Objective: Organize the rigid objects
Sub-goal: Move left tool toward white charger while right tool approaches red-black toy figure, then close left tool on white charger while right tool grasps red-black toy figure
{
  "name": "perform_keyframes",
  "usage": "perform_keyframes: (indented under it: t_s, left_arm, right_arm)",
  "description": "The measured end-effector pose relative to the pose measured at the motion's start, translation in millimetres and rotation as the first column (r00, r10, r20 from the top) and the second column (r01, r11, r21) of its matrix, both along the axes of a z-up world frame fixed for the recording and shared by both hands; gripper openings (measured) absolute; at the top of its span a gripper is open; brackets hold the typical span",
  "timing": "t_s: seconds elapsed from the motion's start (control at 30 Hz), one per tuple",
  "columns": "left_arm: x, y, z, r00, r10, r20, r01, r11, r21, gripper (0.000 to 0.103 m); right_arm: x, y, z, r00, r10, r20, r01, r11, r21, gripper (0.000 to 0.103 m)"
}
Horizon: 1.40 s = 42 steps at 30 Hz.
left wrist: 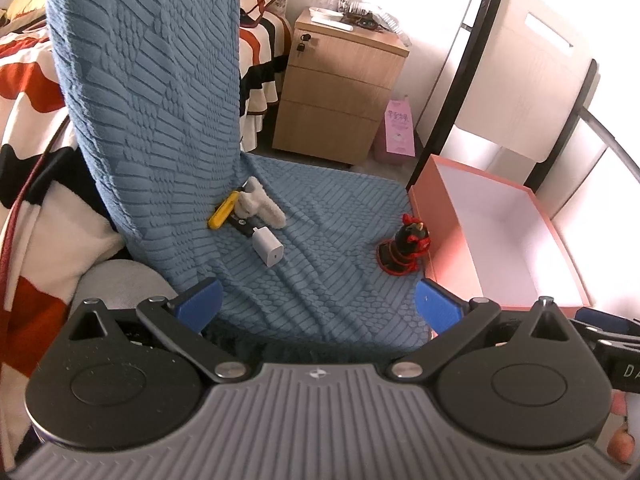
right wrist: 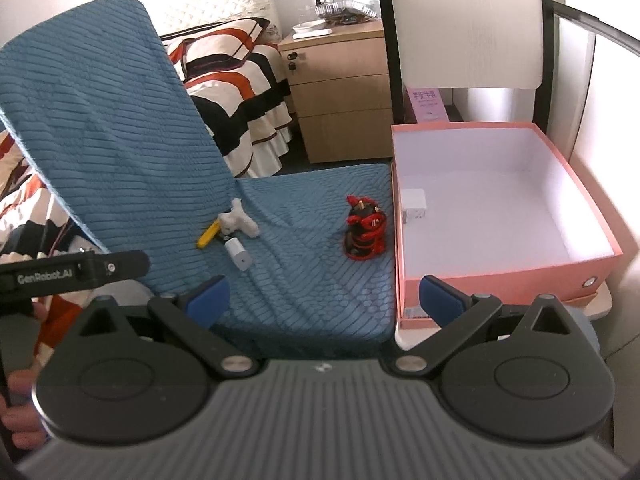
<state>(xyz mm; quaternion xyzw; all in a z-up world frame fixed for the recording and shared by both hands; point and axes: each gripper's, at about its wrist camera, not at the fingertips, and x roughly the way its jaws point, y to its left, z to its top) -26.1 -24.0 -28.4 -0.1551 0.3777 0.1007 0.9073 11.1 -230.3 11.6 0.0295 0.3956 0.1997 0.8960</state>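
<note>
On the blue textured cover [right wrist: 312, 248] we see a red-black figurine [right wrist: 364, 232] just beside the pink box [right wrist: 500, 280], and well apart a cluster: white charger [right wrist: 239, 257], yellow cutter [right wrist: 208, 235], fluffy white toy [right wrist: 239, 218]. A small white cube [right wrist: 414, 204] sits inside the box. Left tool [left wrist: 318, 304] and right tool [right wrist: 324, 300] both spread wide, holding nothing.

We read "GenRobot.AI" in white on the black bar [right wrist: 72, 270], up and left of the right gripper's [right wrist: 324, 296] left finger. The letters "DA" stand on a black part [left wrist: 624, 368] right of the left gripper [left wrist: 318, 304]
</note>
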Motion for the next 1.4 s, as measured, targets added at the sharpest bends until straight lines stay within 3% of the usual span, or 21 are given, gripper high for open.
perform_keyframes:
  t_s: [0.5,0.63,0.9,0.97,1.1,1.4]
  left_arm:
    - [37.8,10.6,-25.9,0.991,0.113,-0.071,-0.115,0.993,-0.025,0.103]
    - [45.4,15.6,-30.6,0.993,0.086,-0.084,-0.088,0.996,-0.016,0.103]
    - [60.9,37.7,-41.1,0.998,0.02,-0.057,-0.024,0.998,-0.053,0.103]
    - [65.2,42.8,-44.9,0.998,0.002,-0.056,-0.005,0.999,-0.049,0.103]
    - [75.1,49.9,-53.6,0.998,-0.037,-0.057,0.034,0.998,-0.049,0.103]
    - [100.3,62.7,-79.8,0.996,-0.064,-0.069,0.06,0.997,-0.053,0.103]
  right_arm:
    - [41.9,4.8,-25.5,0.996,0.077,-0.032,-0.078,0.996,-0.037,0.1]
    - [48.5,7.4,-31.7,0.996,0.065,-0.056,-0.066,0.998,-0.018,0.099]
    - [50.2,30.4,-36.6,1.0,0.003,-0.016,-0.003,0.999,-0.037,0.098]
    - [51.0,38.7,-37.1,1.0,-0.018,-0.004,0.017,0.998,-0.067,0.09]
    - [56.0,49.0,-40.4,0.999,-0.036,-0.022,0.035,0.997,-0.067,0.085]
    - [72.0,69.2,-54.2,1.0,-0.025,-0.013,0.023,0.993,-0.112,0.084]
